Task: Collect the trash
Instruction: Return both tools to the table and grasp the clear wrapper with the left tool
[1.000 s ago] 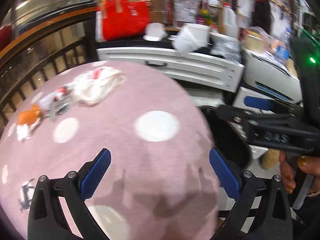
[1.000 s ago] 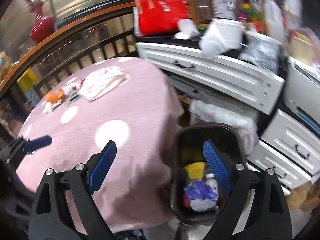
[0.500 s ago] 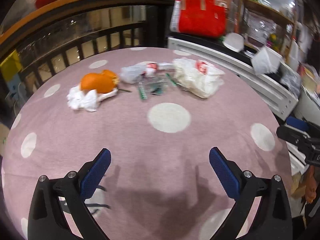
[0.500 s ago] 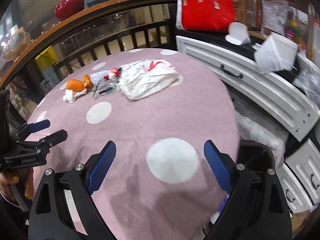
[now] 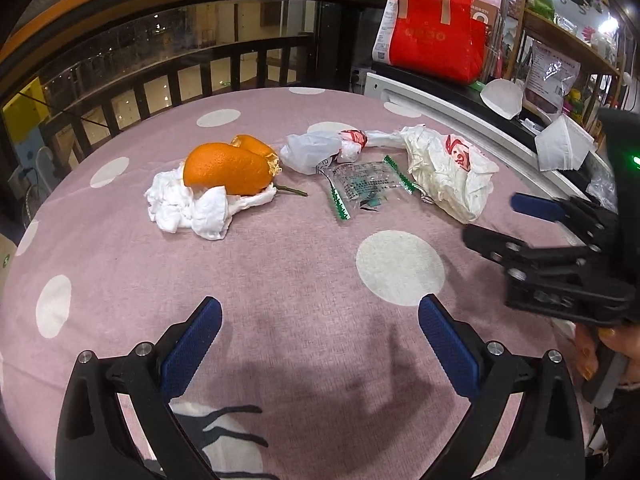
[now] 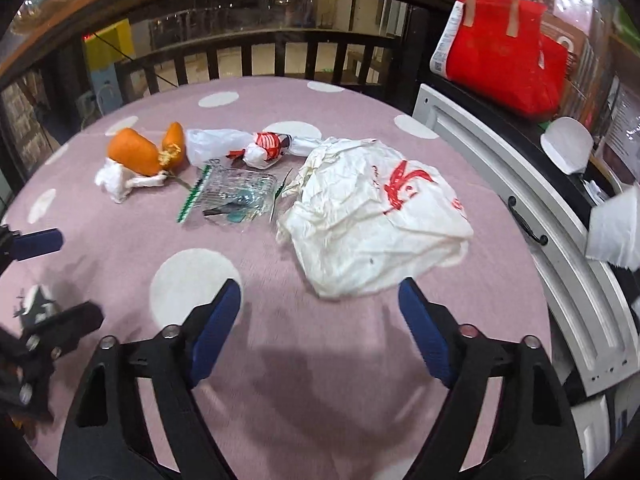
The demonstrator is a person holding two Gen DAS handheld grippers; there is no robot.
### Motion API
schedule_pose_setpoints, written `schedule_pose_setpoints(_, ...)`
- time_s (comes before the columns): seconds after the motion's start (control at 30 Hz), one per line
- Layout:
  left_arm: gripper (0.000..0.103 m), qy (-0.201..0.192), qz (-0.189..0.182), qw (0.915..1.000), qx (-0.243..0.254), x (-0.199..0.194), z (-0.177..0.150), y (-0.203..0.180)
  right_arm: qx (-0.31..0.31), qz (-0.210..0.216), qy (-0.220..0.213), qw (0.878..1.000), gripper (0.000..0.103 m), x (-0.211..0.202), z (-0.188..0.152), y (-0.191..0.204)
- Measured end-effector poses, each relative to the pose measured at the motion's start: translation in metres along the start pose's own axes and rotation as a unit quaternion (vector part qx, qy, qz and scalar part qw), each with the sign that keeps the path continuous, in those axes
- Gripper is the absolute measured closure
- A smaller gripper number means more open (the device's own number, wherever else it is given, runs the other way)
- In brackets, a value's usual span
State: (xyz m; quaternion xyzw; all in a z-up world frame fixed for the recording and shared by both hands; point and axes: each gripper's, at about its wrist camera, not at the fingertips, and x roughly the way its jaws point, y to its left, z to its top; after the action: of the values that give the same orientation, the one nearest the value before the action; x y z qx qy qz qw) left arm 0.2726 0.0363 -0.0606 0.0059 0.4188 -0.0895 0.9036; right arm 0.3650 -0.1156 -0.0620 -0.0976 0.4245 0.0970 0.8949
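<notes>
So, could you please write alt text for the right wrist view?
The open right claw, nothing between its blue pads, points at a crumpled white plastic bag on a pink polka-dot tablecloth. Beyond lie a clear wrapper, orange peel on tissue and a smaller knotted bag.

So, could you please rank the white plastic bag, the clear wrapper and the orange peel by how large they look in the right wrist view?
1. White plastic bag, by far the largest, though also nearest the camera.
2. Clear wrapper.
3. Orange peel, close to the wrapper in size and lying farther off, so those two are uncertain.
</notes>
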Motion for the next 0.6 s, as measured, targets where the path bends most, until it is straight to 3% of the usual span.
schedule_pose_setpoints(0.1,0.006,0.003,0.003,0.9998,0.018,0.007,0.006,-0.003,-0.006,-0.021,0.009,1.0,0.055,0.015,0.006,-0.001)
schedule_pose_setpoints(0.2,0.006,-0.004,0.01,0.9991,0.041,0.014,0.015,-0.008,0.0,-0.035,-0.009,0.999,0.086,0.01,0.006,-0.012)
schedule_pose_setpoints(0.47,0.007,-0.027,0.009,0.9913,0.129,0.047,0.045,-0.042,0.042,-0.051,-0.048,0.997,0.089,-0.027,-0.001,-0.053)
schedule_pose_setpoints(0.6,0.017,-0.016,0.023,0.9879,0.152,0.073,0.059,-0.053,0.056,-0.051,-0.053,0.996,0.089,-0.038,-0.008,-0.064)
